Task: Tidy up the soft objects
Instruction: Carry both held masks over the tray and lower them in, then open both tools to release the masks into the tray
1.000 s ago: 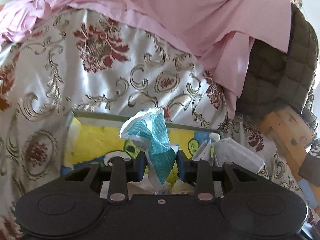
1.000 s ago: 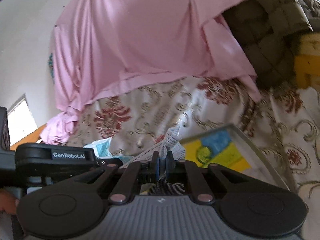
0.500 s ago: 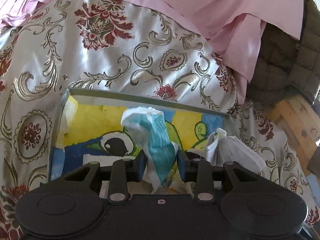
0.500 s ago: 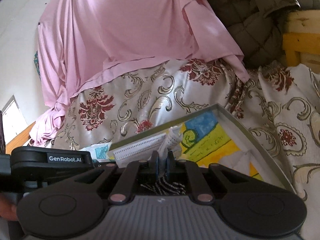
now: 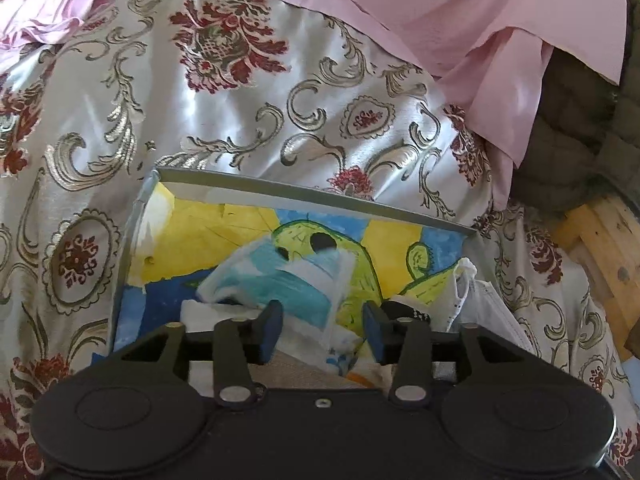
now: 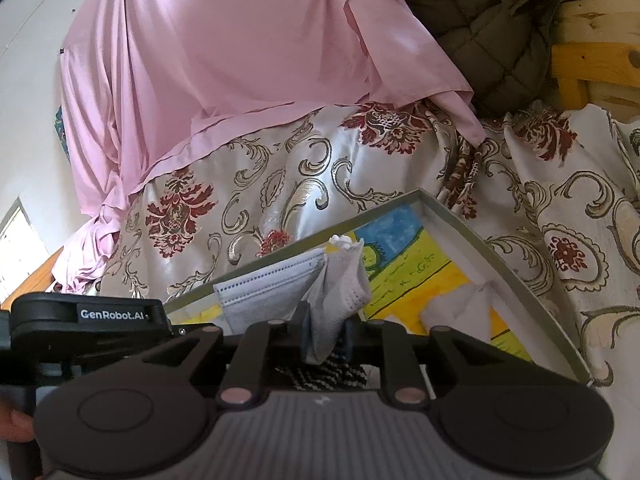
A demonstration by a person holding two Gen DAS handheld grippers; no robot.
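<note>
A shallow grey tray (image 5: 304,191) with a yellow, blue and green drawing on its floor lies on a patterned bedspread. My left gripper (image 5: 324,330) is open over the tray; a blurred teal-and-white face mask (image 5: 280,280) lies loose just ahead of its fingers. My right gripper (image 6: 326,330) is shut on a folded white face mask (image 6: 340,292), held over the tray (image 6: 500,264). That white mask also shows in the left wrist view (image 5: 488,304) at the tray's right side. A white cloth (image 6: 460,312) lies in the tray.
A cream bedspread with red and gold floral print (image 5: 240,100) surrounds the tray. A pink sheet (image 6: 240,60) hangs behind. A dark quilted jacket (image 6: 480,20) drapes over a wooden frame (image 6: 592,64) at the right.
My left gripper opened and let go of the teal mask, which dropped into the tray. Both grippers came lower over the tray. The right gripper still holds the white mask.
</note>
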